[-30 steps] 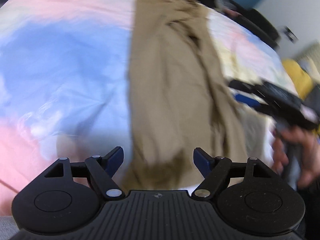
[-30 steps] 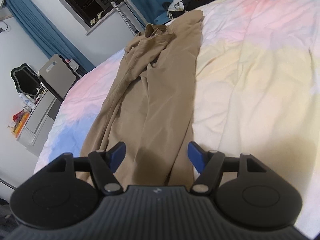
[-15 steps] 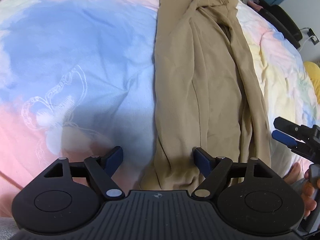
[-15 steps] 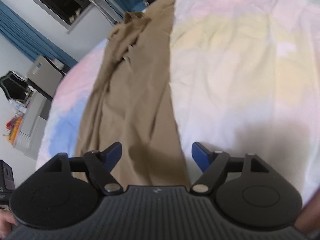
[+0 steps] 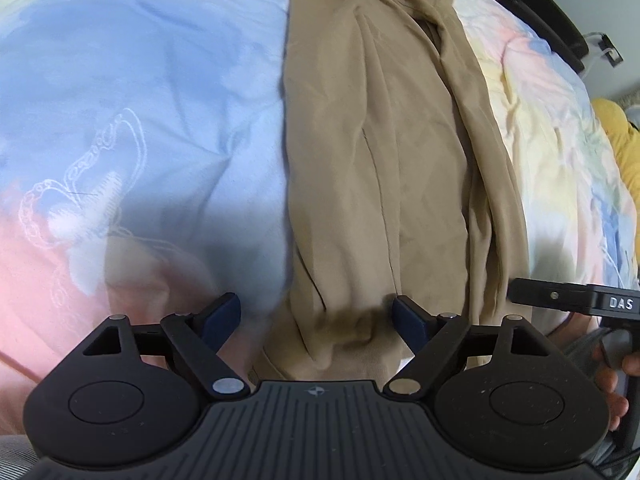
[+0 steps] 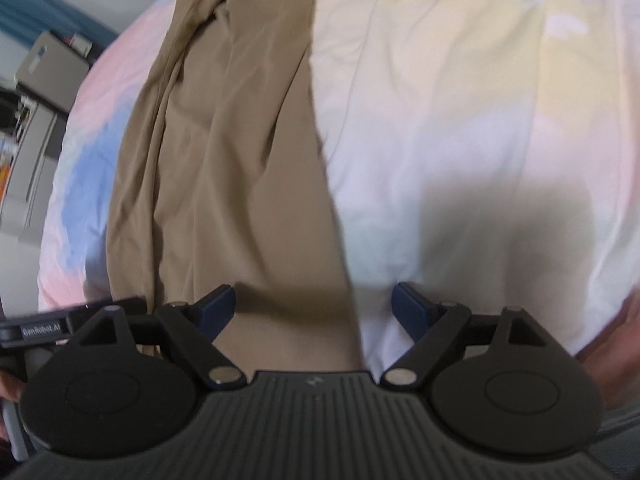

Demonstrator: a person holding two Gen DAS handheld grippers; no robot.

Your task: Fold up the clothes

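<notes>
A pair of tan trousers (image 5: 380, 152) lies stretched lengthwise on a pastel bedspread (image 5: 140, 100), legs folded one over the other, hem end near me. My left gripper (image 5: 318, 316) is open, its jaws straddling the left part of the hem. My right gripper (image 6: 312, 304) is open over the trousers' (image 6: 240, 160) right edge at the hem; it also shows at the right in the left wrist view (image 5: 560, 296). Neither holds cloth.
The bedspread (image 6: 460, 120) spreads pink, blue, yellow and white on both sides of the trousers. A grey cabinet (image 6: 48, 64) and blue curtain stand beyond the bed's left side. A yellow item (image 5: 616, 128) lies past the bed's right edge.
Both grippers have moved lower and closer to the hem end of the trousers. The right gripper has shifted right to the trousers' edge. Both stay open.
</notes>
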